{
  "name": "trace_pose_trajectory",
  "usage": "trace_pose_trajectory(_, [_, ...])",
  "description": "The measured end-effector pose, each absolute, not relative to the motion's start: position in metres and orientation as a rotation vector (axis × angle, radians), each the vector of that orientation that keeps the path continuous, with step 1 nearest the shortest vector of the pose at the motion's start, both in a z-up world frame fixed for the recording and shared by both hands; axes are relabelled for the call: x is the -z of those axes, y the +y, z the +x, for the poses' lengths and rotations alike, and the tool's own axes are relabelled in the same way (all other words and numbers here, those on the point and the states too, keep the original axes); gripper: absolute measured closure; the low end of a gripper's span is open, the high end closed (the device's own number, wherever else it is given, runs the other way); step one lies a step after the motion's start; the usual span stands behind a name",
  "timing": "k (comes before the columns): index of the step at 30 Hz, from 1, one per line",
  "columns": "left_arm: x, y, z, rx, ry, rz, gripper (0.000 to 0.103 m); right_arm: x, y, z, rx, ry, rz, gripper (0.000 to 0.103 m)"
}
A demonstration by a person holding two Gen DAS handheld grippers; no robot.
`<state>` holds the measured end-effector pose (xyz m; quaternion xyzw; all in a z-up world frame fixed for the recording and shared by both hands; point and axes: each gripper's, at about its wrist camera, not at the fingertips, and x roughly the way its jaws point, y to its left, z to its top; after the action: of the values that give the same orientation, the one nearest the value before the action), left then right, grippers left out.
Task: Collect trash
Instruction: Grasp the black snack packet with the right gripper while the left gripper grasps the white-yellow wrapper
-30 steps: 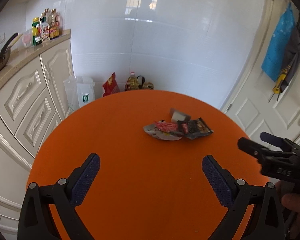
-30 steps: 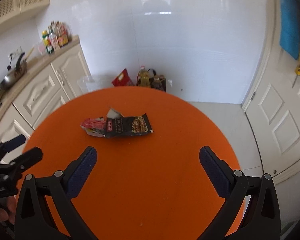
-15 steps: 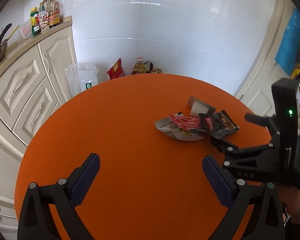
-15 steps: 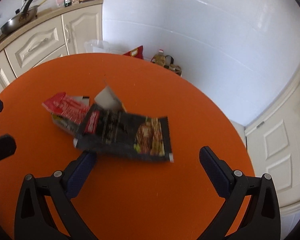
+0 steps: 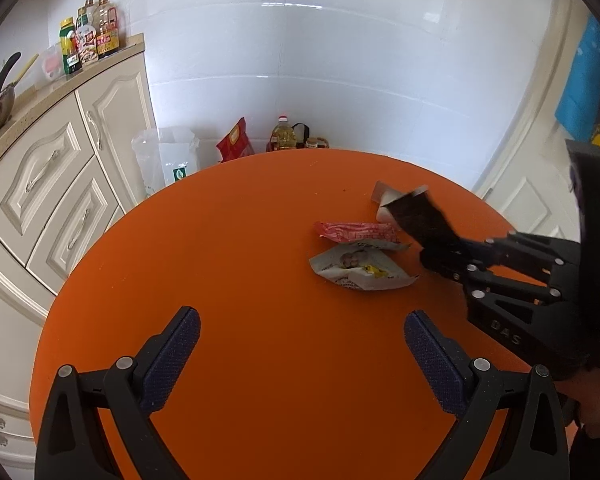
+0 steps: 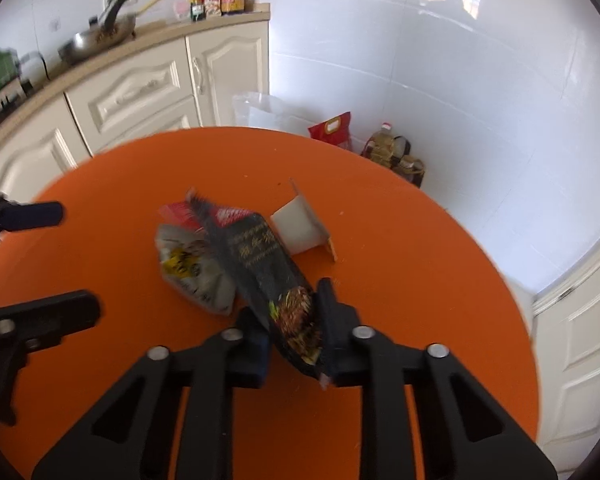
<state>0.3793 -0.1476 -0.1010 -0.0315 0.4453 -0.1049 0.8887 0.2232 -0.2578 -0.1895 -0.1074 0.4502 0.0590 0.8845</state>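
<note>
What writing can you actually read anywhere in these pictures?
"DAS": raised letters on the right claw, seen from the left wrist.
Black wrapper held in that claw: gold characters, too blurred to read.
Red wrapper and white wrapper: print too small.
Bottles on the counter: labels unreadable.

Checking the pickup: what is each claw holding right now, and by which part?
The right claw has just closed on the black wrapper, gripping its near end. The left claw is open and holds nothing.
</note>
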Motion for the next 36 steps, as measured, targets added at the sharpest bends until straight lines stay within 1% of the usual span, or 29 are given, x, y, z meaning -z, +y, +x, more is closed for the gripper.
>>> trace_pose_trajectory(3, [0.105,-0.159,0.395,0.236,0.92,-0.058,0.003,0.185,-0.267,0.213,-0.119,0.937,-0.126,0.093])
trace_pose_trajectory(6, [0.112,-0.175,0.417,0.272,0.929,-0.037,0.003,0.181,-0.277,0.202,-0.107,0.94,-0.046,0.094])
trace_pose_trajectory(9, [0.123,-0.185,0.419,0.291,0.943,-0.003,0.003,0.179,-0.284,0.192,-0.088,0.943,-0.003,0.094])
trace_pose_trajectory(15, [0.154,-0.221,0.448,0.293,0.974,0.053,0.002,0.178,-0.286,0.19,-0.077,0.953,0.008,0.094])
trace_pose_trajectory(18, [0.16,-0.239,0.458,0.287,0.966,0.074,0.003,0.18,-0.286,0.196,-0.067,0.961,-0.009,0.092])
trace_pose_trajectory(20, [0.163,-0.247,0.464,0.302,0.963,0.062,0.005,0.181,-0.287,0.201,-0.062,0.958,-0.013,0.091])
trace_pose_trajectory(22, [0.168,-0.252,0.46,0.302,0.949,0.06,0.012,0.181,-0.287,0.208,-0.069,0.954,0.002,0.09])
trace_pose_trajectory(23, [0.17,-0.254,0.458,0.294,0.941,0.072,0.02,0.18,-0.287,0.21,-0.075,0.951,0.005,0.088])
trace_pose_trajectory(24, [0.172,-0.255,0.458,0.292,0.933,0.077,0.028,0.18,-0.286,0.213,-0.082,0.946,0.008,0.076])
trace_pose_trajectory(25, [0.173,-0.257,0.46,0.295,0.929,0.072,0.031,0.179,-0.286,0.216,-0.083,0.945,0.007,0.056])
trace_pose_trajectory(26, [0.175,-0.259,0.463,0.296,0.927,0.066,0.036,0.178,-0.284,0.22,-0.085,0.938,0.003,0.047])
trace_pose_trajectory(27, [0.177,-0.259,0.467,0.297,0.924,0.055,0.039,0.177,-0.283,0.223,-0.084,0.929,0.003,0.04])
trace_pose_trajectory(30, [0.181,-0.247,0.465,0.306,0.919,0.03,0.043,0.177,-0.286,0.231,-0.085,0.924,0.041,0.039])
trace_pose_trajectory(31, [0.185,-0.245,0.468,0.309,0.918,0.022,0.043,0.179,-0.287,0.234,-0.088,0.928,0.052,0.043])
trace_pose_trajectory(32, [0.189,-0.241,0.462,0.31,0.916,0.018,0.045,0.181,-0.287,0.237,-0.098,0.939,0.055,0.049])
trace_pose_trajectory(33, [0.193,-0.239,0.458,0.309,0.916,0.013,0.051,0.185,-0.284,0.24,-0.105,0.963,0.044,0.078])
trace_pose_trajectory(34, [0.196,-0.238,0.462,0.301,0.915,0.013,0.055,0.189,-0.283,0.241,-0.104,0.979,0.034,0.095])
trace_pose_trajectory(35, [0.197,-0.236,0.453,0.305,0.914,0.007,0.059,0.19,-0.281,0.24,-0.108,0.978,0.026,0.095])
trace_pose_trajectory(36, [0.196,-0.231,0.445,0.315,0.919,-0.015,0.06,0.19,-0.28,0.238,-0.114,0.975,0.029,0.097])
